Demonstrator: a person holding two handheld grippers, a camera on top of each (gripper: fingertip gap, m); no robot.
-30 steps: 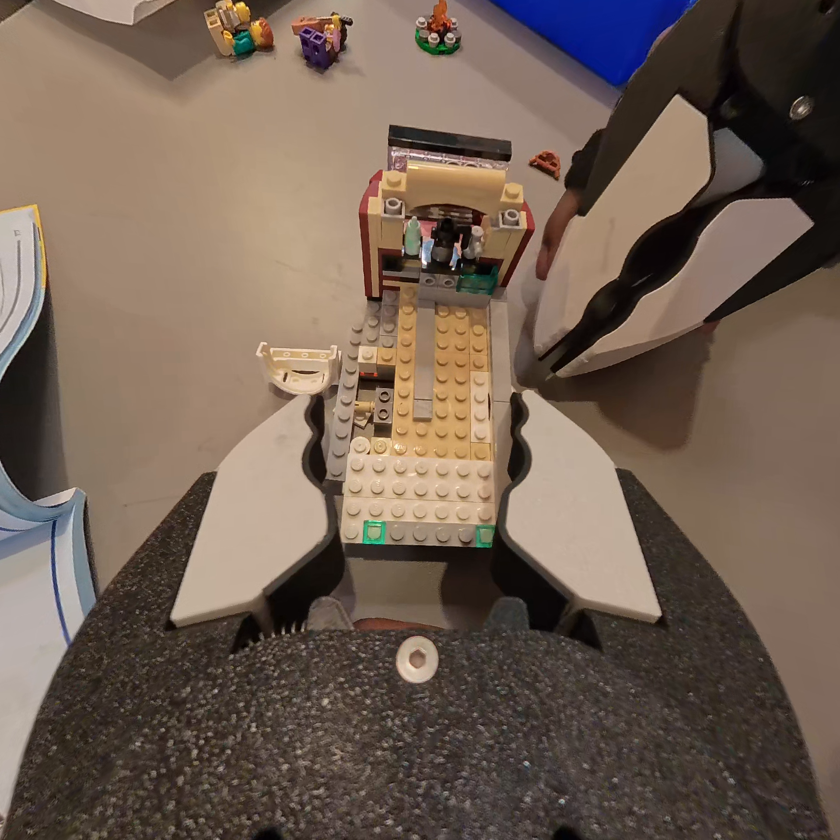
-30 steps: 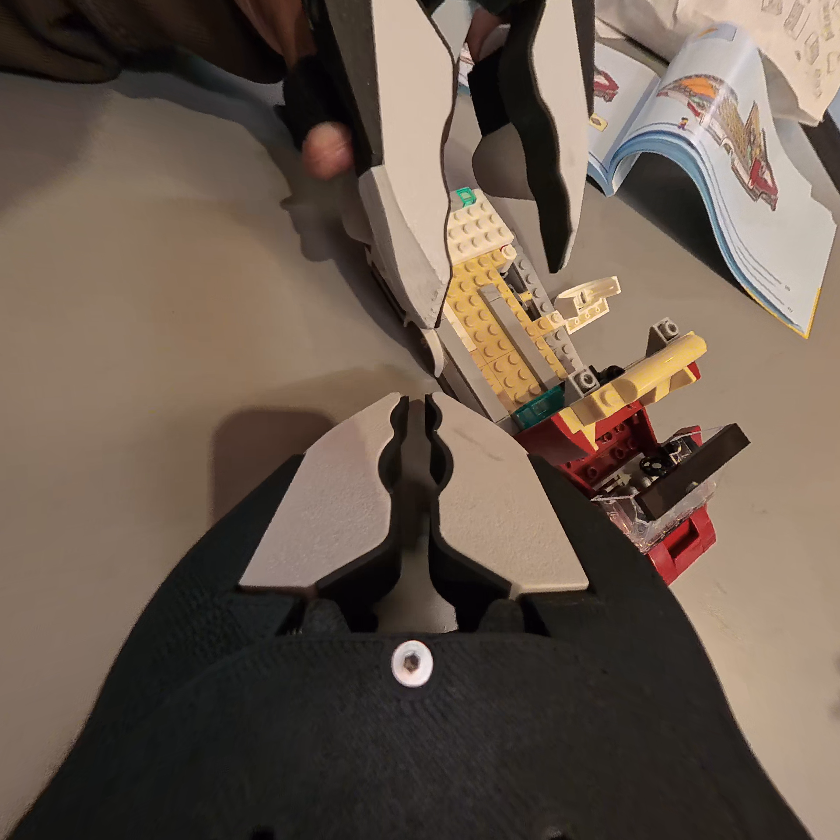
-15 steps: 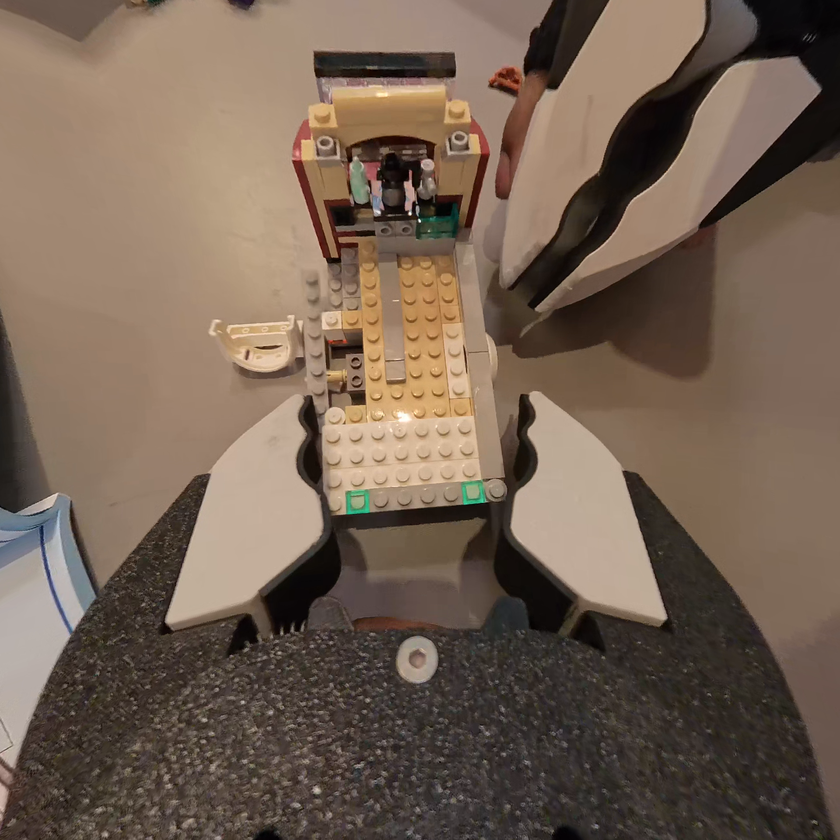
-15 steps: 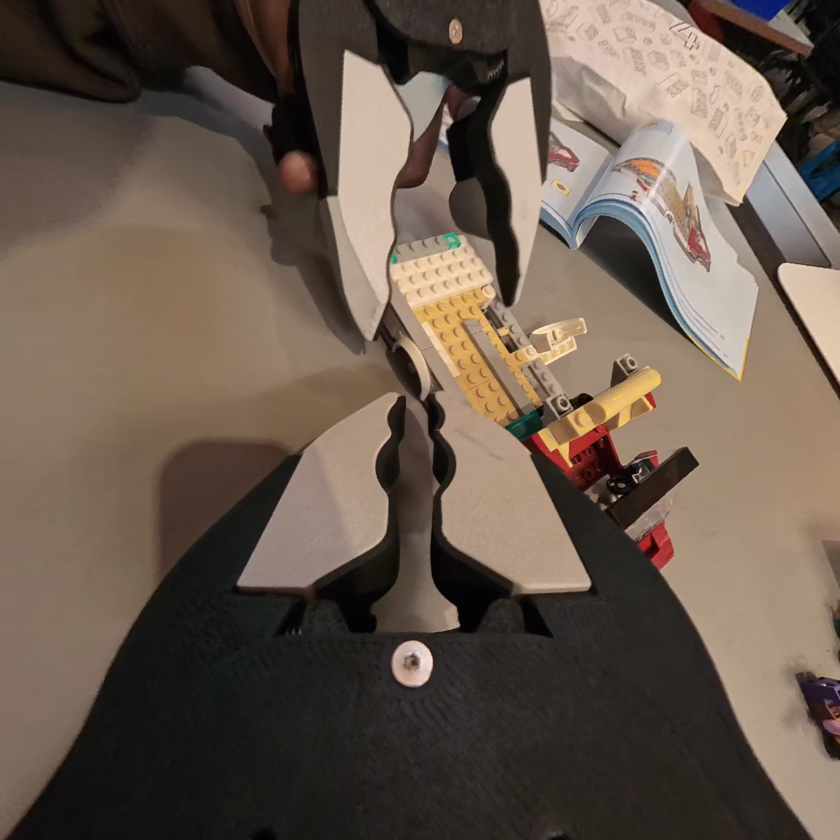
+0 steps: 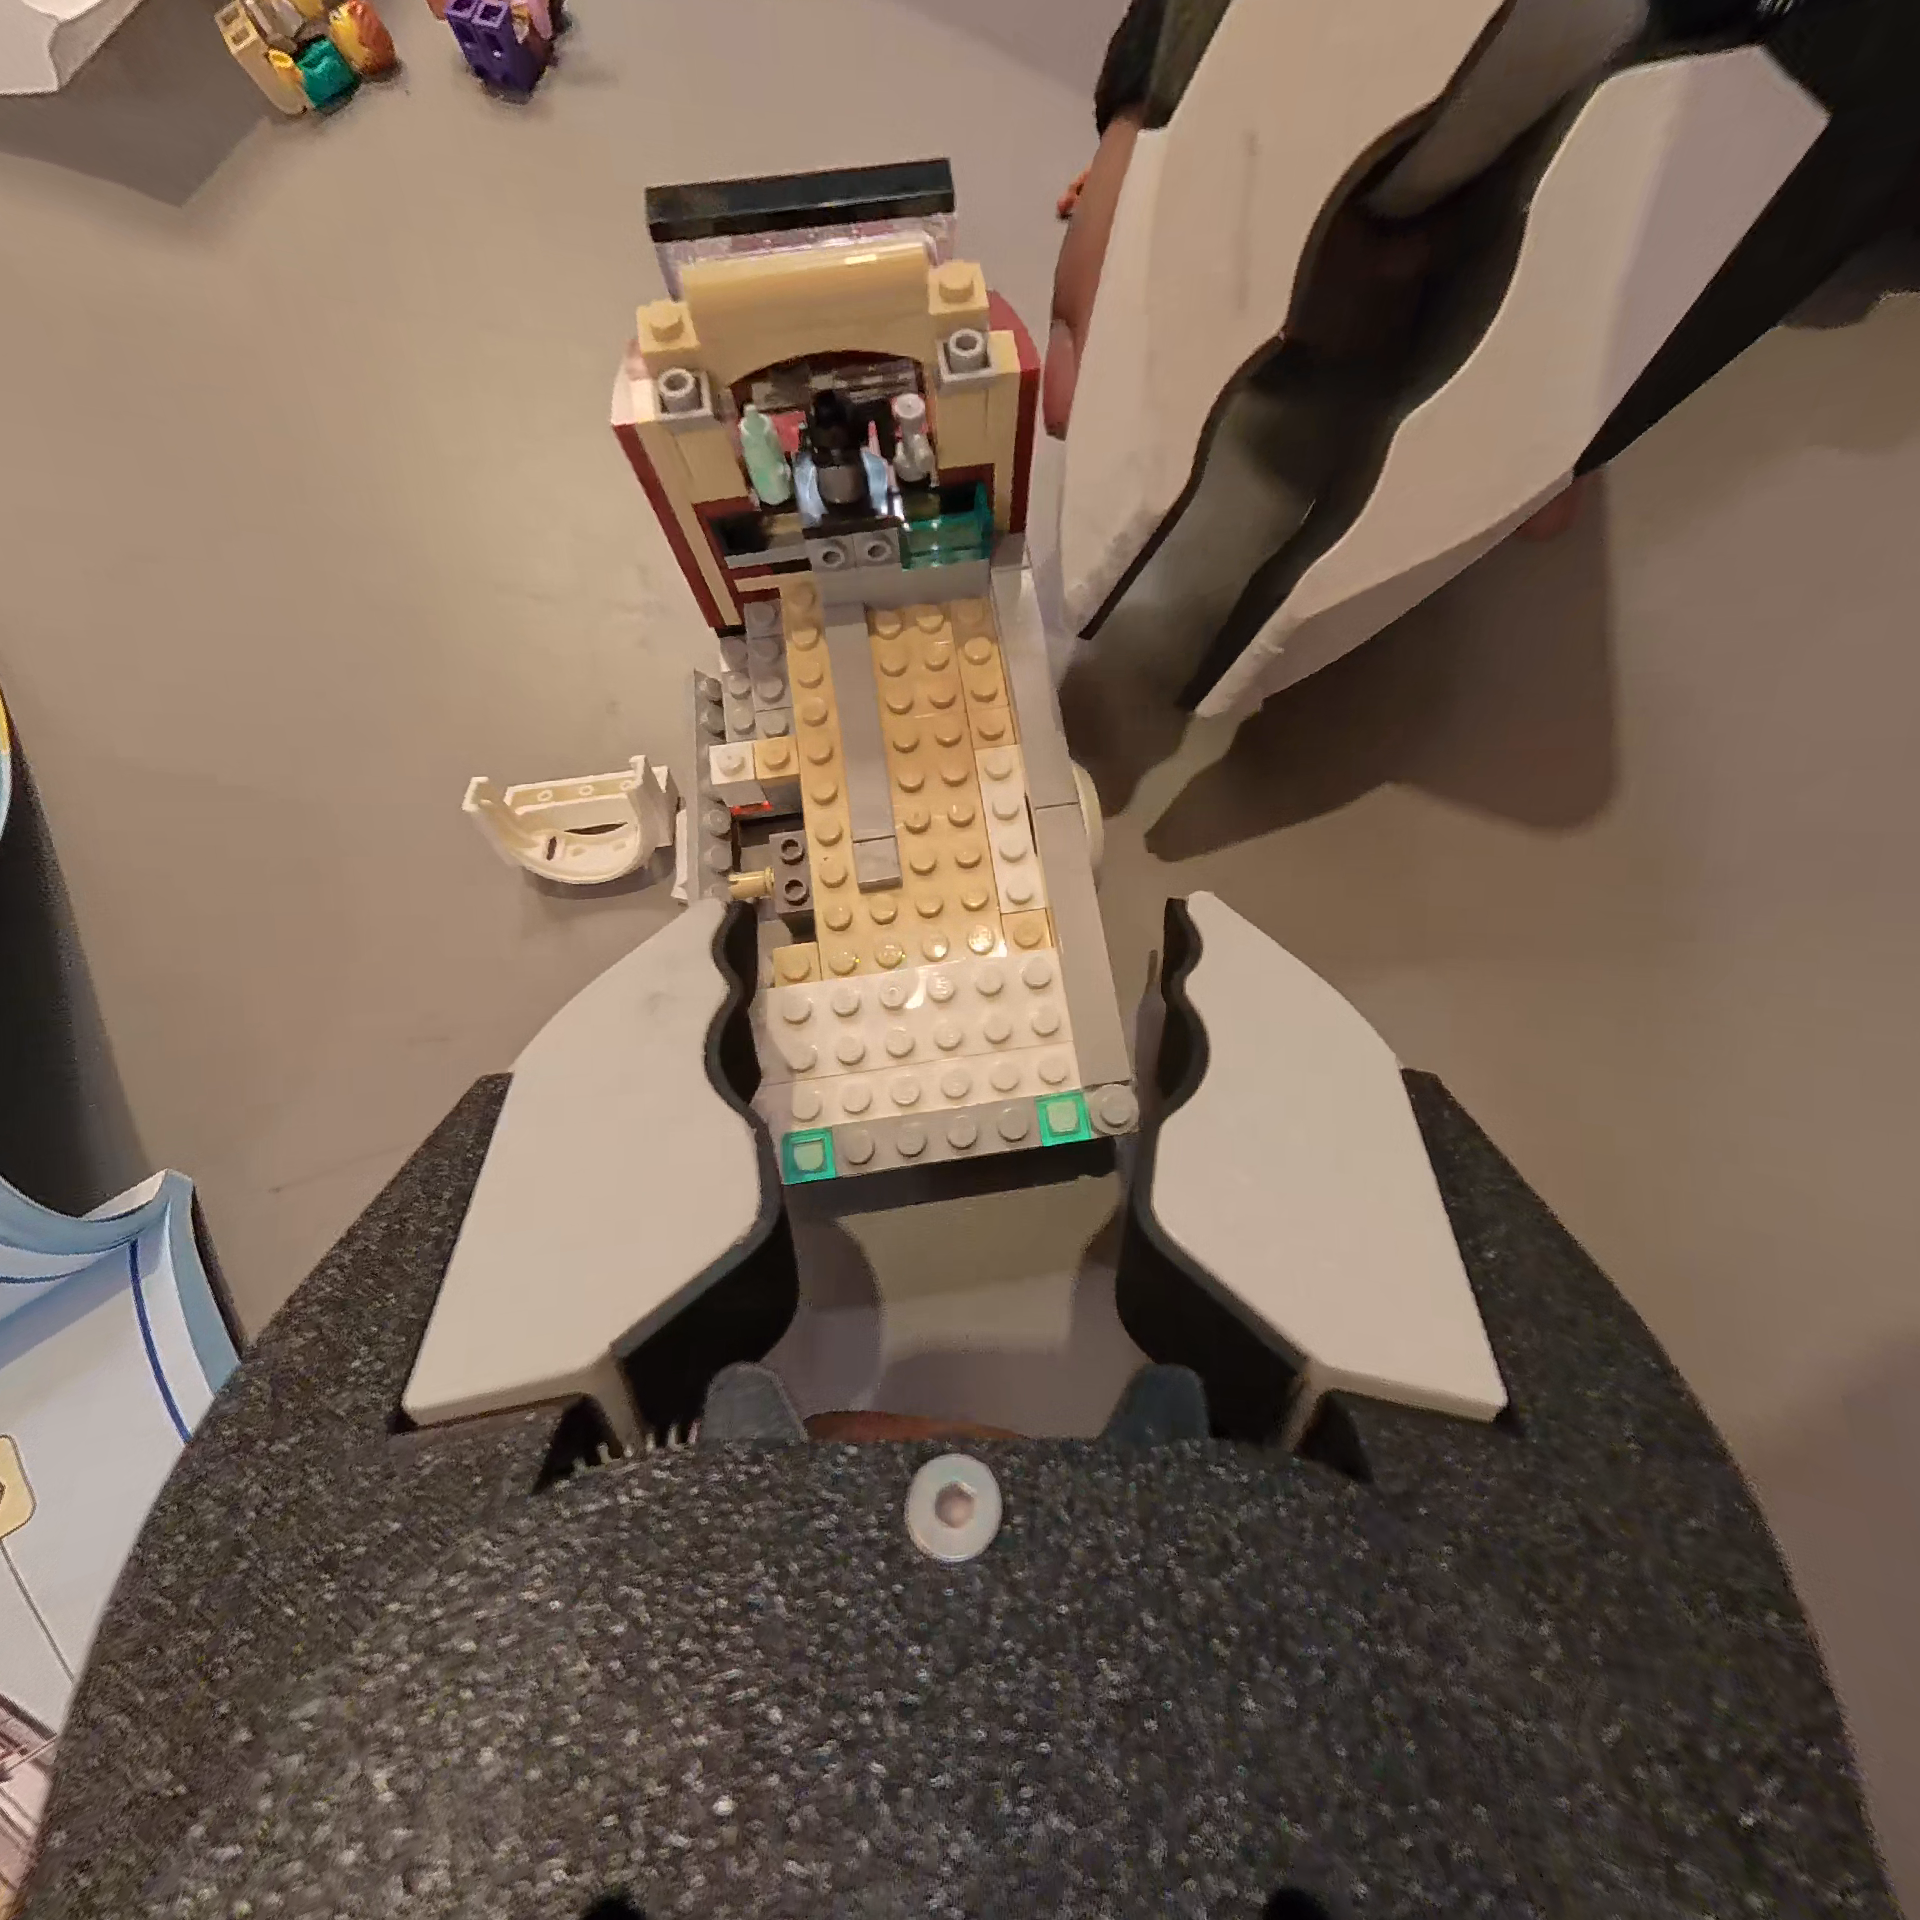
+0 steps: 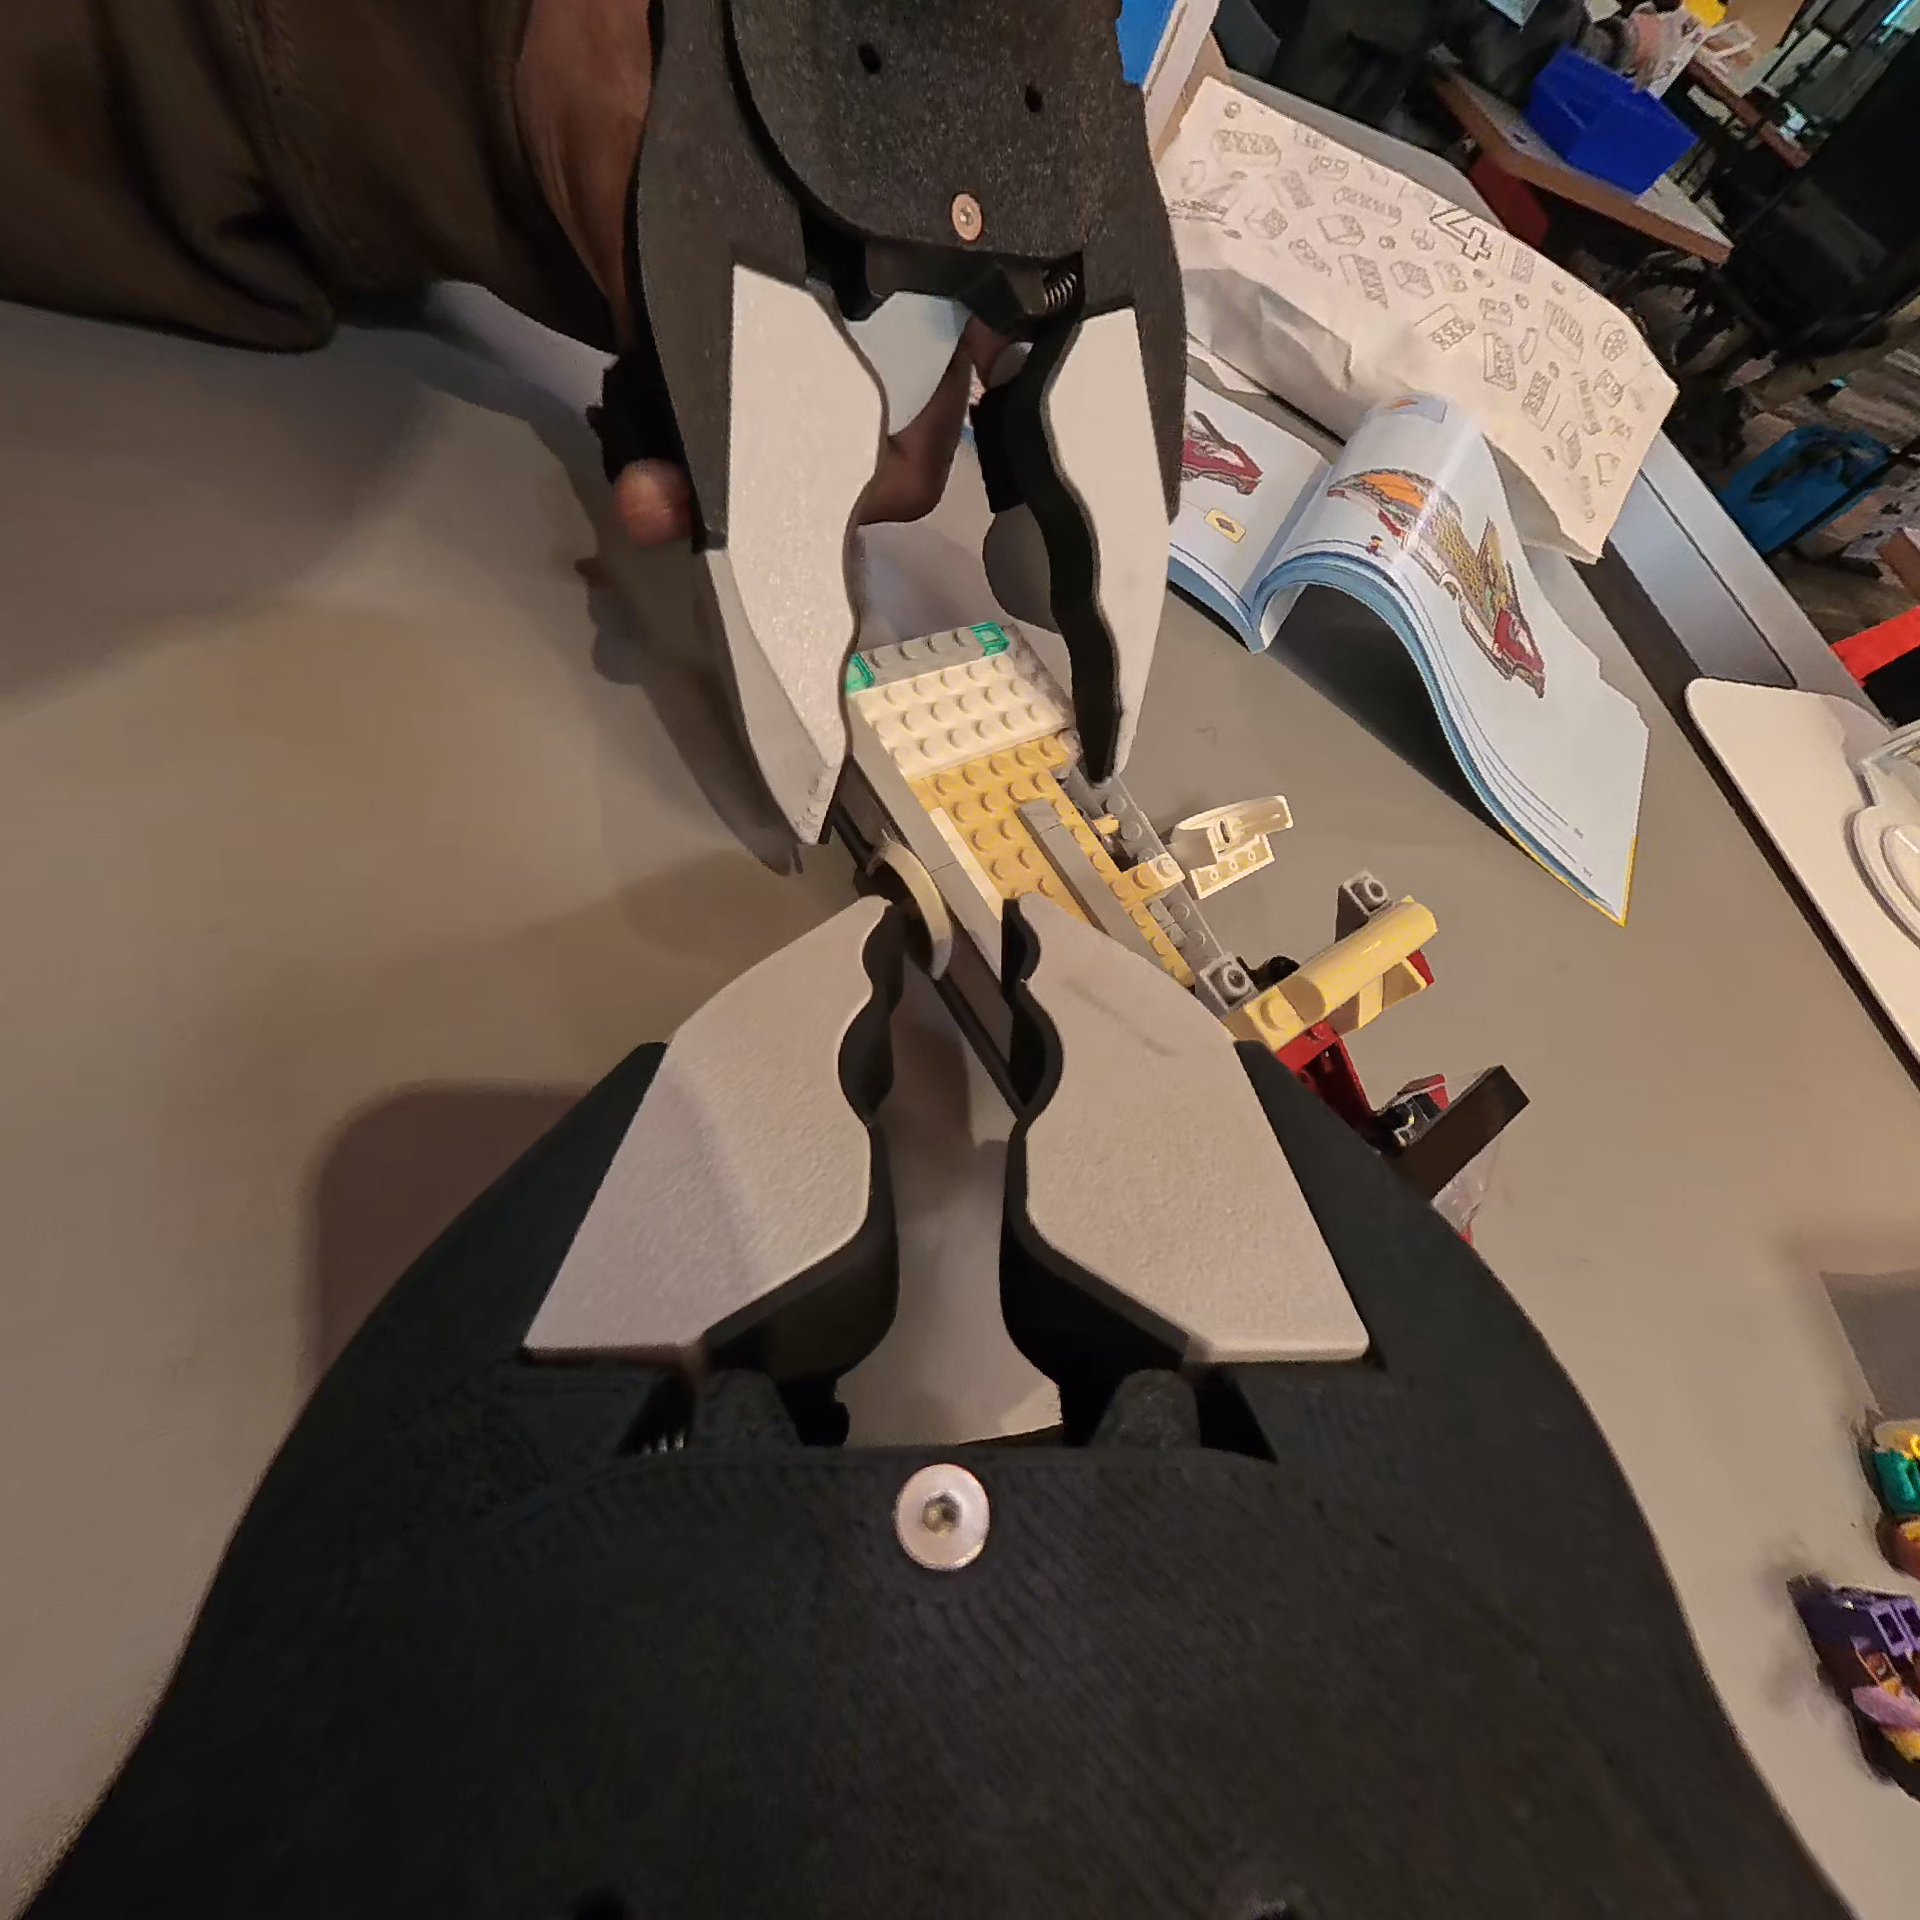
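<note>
- The left tool (image 5: 945,914) is spread wide and straddles the near end of a long toy-brick model (image 5: 914,831) with a tan and white studded deck, grey edging and two green clear tiles at the near edge.
- Its left pad (image 5: 727,997) lies against the model's side. A thin gap shows between the right pad (image 5: 1169,1018) and the grey edge, so the tool is released rather than clamped on the model.
- The model rests on the grey tabletop (image 5: 312,520). At its far end stands a tan arch with dark red walls and a black slab on top.
- The right tool (image 6: 948,909) is slightly parted and grasps nothing. Its tips are low beside the model's flank, and a cream round disc (image 6: 923,904) on that flank shows between them, without either pad pressing on it.
- From the left wrist view, the right tool (image 5: 1143,665) comes in tilted from the upper right, its tips near the model's far right edge.
- A loose cream curved brick piece (image 5: 571,826) lies just beside the model's left side.
- An open blue-edged instruction booklet (image 6: 1455,623) and a white printed paper bag (image 6: 1403,291) lie farther off.
- Small colourful brick figures (image 5: 312,62) stand well apart from the model.
</note>
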